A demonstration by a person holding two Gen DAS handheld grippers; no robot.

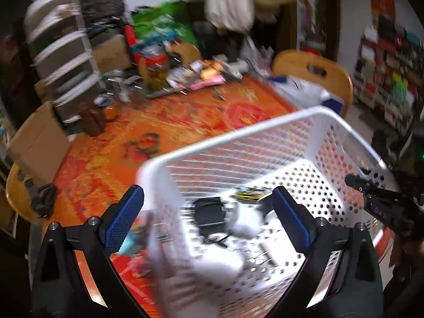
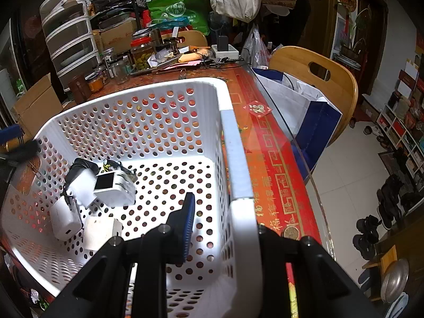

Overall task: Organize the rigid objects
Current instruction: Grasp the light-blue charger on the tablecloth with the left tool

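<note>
A white perforated basket [image 2: 235,156] stands on the orange-red table; it also shows, blurred, in the left wrist view [image 1: 265,127]. Inside lie several white chargers and adapters [image 2: 79,193], a black item [image 1: 209,209] and a yellow-black item [image 2: 107,166]. My right gripper [image 2: 220,220] is shut on the basket's right wall: one blue pad [image 2: 189,222] is inside, the other finger is outside, hidden by the rim. My left gripper [image 1: 206,209] is open and empty; its fingers straddle the basket's near-left corner, one outside, one inside.
The table's far side holds jars [image 2: 141,53], a power strip [image 2: 225,50], papers and a drawer unit [image 2: 69,34]. A cardboard box [image 2: 34,106] sits at the left. A wooden chair [image 2: 318,79] with a white-blue bag stands right. The table's glass edge [image 2: 299,143] runs beside the basket.
</note>
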